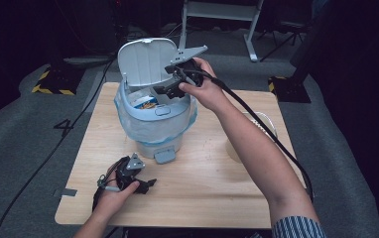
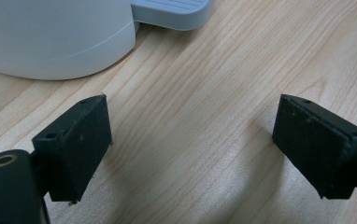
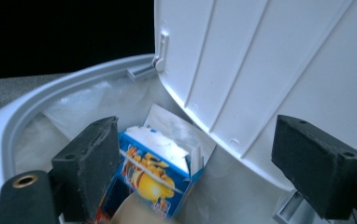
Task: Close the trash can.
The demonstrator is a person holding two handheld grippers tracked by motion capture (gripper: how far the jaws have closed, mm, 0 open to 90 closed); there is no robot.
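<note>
The pale grey plastic pedal bin (image 1: 153, 119), lined with a clear bag, is stood near the middle of the light wooden worktop (image 1: 212, 173), its lid (image 1: 145, 59) raised upright at the back. The blue and yellow printed carton (image 3: 155, 175) is seen lying inside the bin, below the right tongs (image 1: 170, 91), whose jaws stand well apart with nothing clasped between them. The step in hand is judged to be the dropping of rubbish into the bin; it is best finished by the right tongs being drawn straight up and back, so that the raised lid and the bag's edge are not caught. The left tongs (image 1: 148, 184) are rested low on the worktop by the bin's pedal (image 1: 165, 156), wide open and empty. Grey carpet and dark surroundings are seen beyond.
</note>
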